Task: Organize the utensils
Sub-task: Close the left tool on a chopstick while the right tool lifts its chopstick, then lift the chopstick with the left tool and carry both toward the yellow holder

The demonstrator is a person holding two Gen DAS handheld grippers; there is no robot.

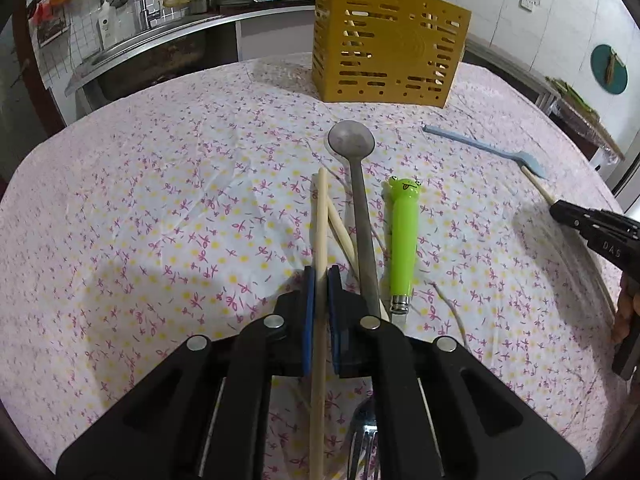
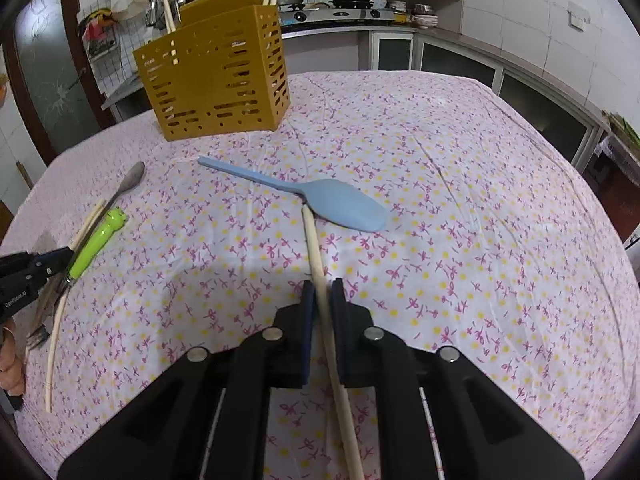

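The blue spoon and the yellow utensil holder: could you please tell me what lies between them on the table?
Nothing: in the right wrist view, only bare floral tablecloth separates the blue spoon from the yellow utensil holder.

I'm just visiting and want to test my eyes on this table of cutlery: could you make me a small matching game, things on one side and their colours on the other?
Things:
1. spoon with the tongue-shaped bowl
2. slotted utensil holder
3. frog-faced handle
4. chopstick in the left gripper

Colours:
A. bright green
B. pale wood
C. light blue
D. mustard yellow

Pairs: 1-C, 2-D, 3-A, 4-B
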